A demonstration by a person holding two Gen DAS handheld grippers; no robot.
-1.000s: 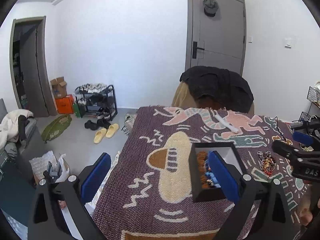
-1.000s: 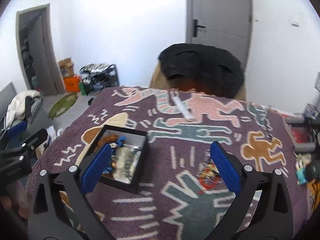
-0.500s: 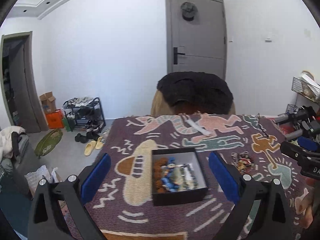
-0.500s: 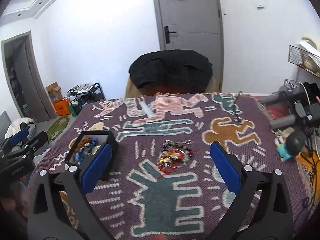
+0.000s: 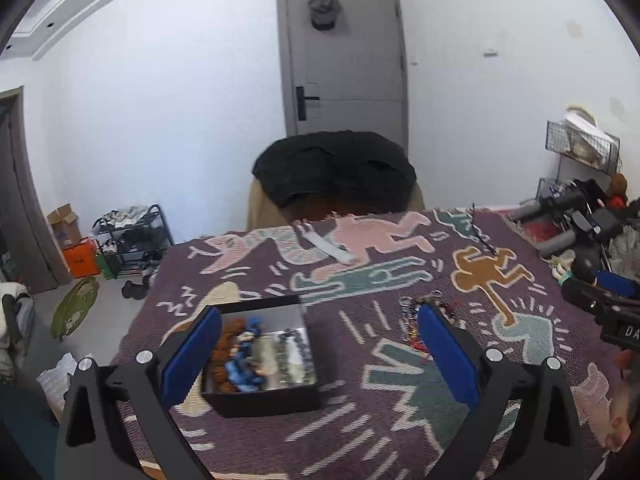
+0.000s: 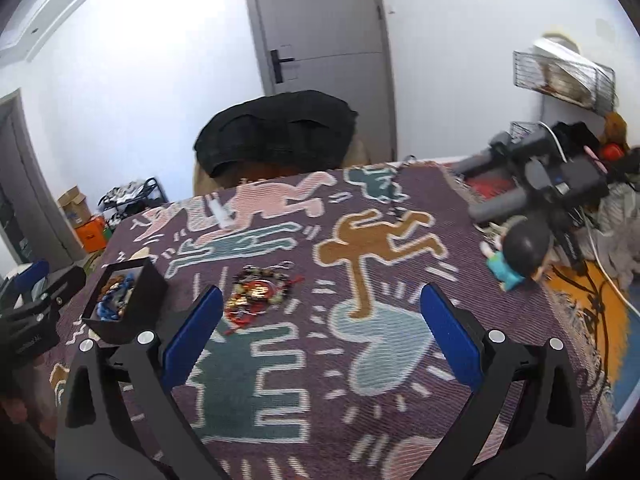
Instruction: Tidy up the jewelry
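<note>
The left gripper (image 5: 320,354) holds its two flat blue rubber pads (image 5: 191,356) spread wide with nothing between them, hovering above the table. Just under its left pad sits a black square box (image 5: 260,360), shallow and matte-walled, open at the top and packed with beaded jewelry in brown, blue and grey. Beside the right pad, partly hidden by it, lies a tangled pile of loose jewelry (image 5: 412,312) on the cloth, apart from the box.

The right gripper (image 6: 322,330) is likewise spread wide and empty, black angular arms carrying the same blue pads. The loose jewelry (image 6: 260,292), a knot of beads, red cord and metal rings, lies just ahead of its left pad; the black box (image 6: 124,300) stands further left near the table edge.

Everything rests on a coarse woven purple tablecloth (image 6: 360,420) patterned with outlined pink, teal and ochre figures. Beyond the far edge a chair draped in black fabric (image 5: 336,168) stands before a grey panelled door (image 5: 344,60).
</note>
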